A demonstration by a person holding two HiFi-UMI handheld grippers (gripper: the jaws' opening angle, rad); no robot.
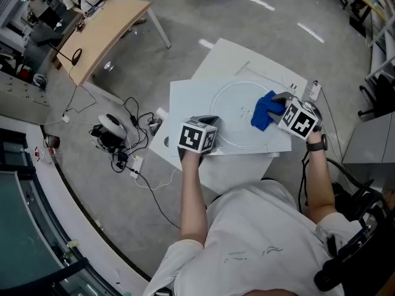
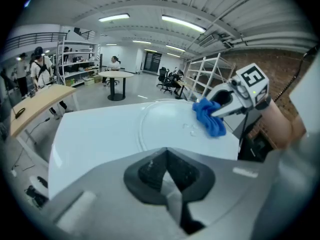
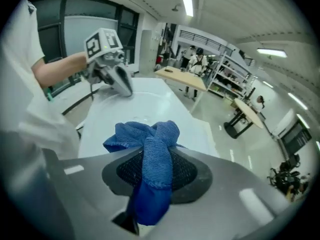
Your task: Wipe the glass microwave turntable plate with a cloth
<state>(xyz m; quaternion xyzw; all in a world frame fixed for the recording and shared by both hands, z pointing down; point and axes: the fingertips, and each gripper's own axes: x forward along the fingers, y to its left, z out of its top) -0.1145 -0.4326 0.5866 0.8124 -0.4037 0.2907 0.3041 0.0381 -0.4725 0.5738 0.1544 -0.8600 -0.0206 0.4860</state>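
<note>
The clear glass turntable plate [image 1: 237,128] lies flat on the white tabletop [image 1: 185,100]; a few water drops sit near its middle. My right gripper [image 1: 279,106] is shut on a bunched blue cloth [image 1: 265,111], which rests on the plate's right side. In the right gripper view the cloth [image 3: 152,149] fills the jaws and hangs out in front. My left gripper [image 1: 210,122] is at the plate's near-left rim. In the left gripper view its jaws [image 2: 167,159] stand shut over the rim [image 2: 141,129]; whether glass is between them is hidden.
A small spray bottle [image 1: 313,90] stands at the table's far right corner. Cables and a power strip [image 1: 120,137] lie on the floor to the left. A wooden desk [image 1: 105,29] stands further left, and a dark chair [image 1: 364,227] is at my right.
</note>
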